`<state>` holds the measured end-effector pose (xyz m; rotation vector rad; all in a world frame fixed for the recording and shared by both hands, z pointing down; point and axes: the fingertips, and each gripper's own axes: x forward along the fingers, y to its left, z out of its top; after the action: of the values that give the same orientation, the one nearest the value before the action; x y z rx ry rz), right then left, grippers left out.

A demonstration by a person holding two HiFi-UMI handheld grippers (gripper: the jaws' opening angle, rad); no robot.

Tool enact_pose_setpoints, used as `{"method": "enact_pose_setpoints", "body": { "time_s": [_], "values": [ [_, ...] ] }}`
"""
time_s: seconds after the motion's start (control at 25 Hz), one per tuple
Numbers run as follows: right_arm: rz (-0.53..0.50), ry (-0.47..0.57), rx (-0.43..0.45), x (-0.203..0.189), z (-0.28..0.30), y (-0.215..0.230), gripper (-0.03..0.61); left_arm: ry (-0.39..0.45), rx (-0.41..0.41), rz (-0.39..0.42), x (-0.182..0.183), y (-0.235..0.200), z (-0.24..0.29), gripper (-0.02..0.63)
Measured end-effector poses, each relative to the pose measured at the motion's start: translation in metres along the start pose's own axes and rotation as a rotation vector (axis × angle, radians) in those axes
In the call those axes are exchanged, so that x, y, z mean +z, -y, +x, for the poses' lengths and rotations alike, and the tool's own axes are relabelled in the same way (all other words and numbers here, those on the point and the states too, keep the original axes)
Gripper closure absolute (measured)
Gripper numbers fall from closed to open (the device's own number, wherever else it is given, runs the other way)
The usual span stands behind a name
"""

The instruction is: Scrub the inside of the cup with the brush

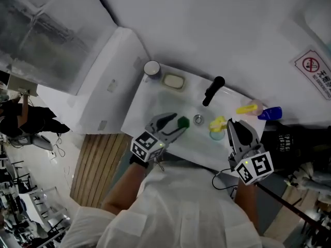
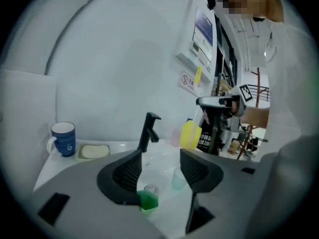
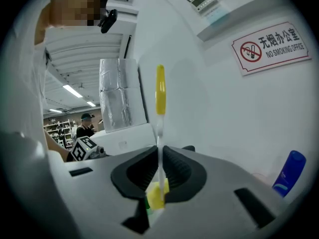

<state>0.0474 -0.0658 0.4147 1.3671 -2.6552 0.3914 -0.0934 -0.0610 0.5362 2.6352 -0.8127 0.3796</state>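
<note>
The right gripper [image 3: 160,153] is clamped on the brush [image 3: 160,91]. Its long axis stands upright across the jaws, yellow handle tip up and bristle head down, seemingly at the mouth of the cup [image 1: 217,135] in the sink [image 1: 150,107]. The left gripper [image 2: 160,154] stands partly open, with a green block [image 2: 148,201] by one jaw.

Washrm w/ sink [image 1: 155,107], faucet [image 1: 212,90], soap [image 1: 173,81], no-smoking sign [image 1: 313,68]

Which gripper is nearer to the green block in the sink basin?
Left. The left gripper has its open jaws at the green block, which lies by one jaw tip. The right gripper, shut on the yellow brush, is across the drain from it.
</note>
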Motion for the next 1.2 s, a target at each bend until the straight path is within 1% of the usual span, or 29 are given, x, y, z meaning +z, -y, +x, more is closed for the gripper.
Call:
{"method": "enact_pose_setpoints", "body": {
  "time_s": [0.08,0.12,0.2,0.28,0.48,0.64,0.8,1.08,1.2],
  "values": [
    [0.010,-0.013,-0.023,-0.006,-0.001,0.001,0.548,-0.058,-0.059,0.021,-0.013,0.001,0.012,0.362],
    [0.016,-0.018,-0.033,-0.009,-0.001,0.001,0.548,-0.088,-0.075,0.034,-0.020,0.000,0.018,0.350],
    [0.030,-0.023,-0.050,-0.015,-0.003,0.001,0.548,-0.150,-0.087,0.061,-0.037,-0.005,0.026,0.334],
    [0.042,-0.027,-0.063,-0.018,-0.005,0.002,0.548,-0.207,-0.083,0.067,-0.053,-0.011,0.035,0.321],
    [0.055,-0.040,-0.079,-0.025,-0.010,0.011,0.548,-0.346,-0.040,0.057,-0.090,-0.017,0.054,0.310],
    [0.054,-0.052,-0.070,-0.028,-0.007,0.016,0.548,-0.417,0.031,0.061,-0.114,-0.022,0.066,0.292],
    [0.049,-0.057,-0.043,-0.030,-0.002,0.018,0.548,-0.488,0.089,0.103,-0.136,-0.028,0.076,0.275],
    [0.048,-0.079,-0.020,-0.035,0.001,0.018,0.548,-0.626,0.107,0.188,-0.167,-0.031,0.088,0.273],
    [0.048,-0.085,-0.019,-0.036,0.000,0.019,0.548,-0.668,0.113,0.187,-0.175,-0.035,0.090,0.273]
  ]
}}
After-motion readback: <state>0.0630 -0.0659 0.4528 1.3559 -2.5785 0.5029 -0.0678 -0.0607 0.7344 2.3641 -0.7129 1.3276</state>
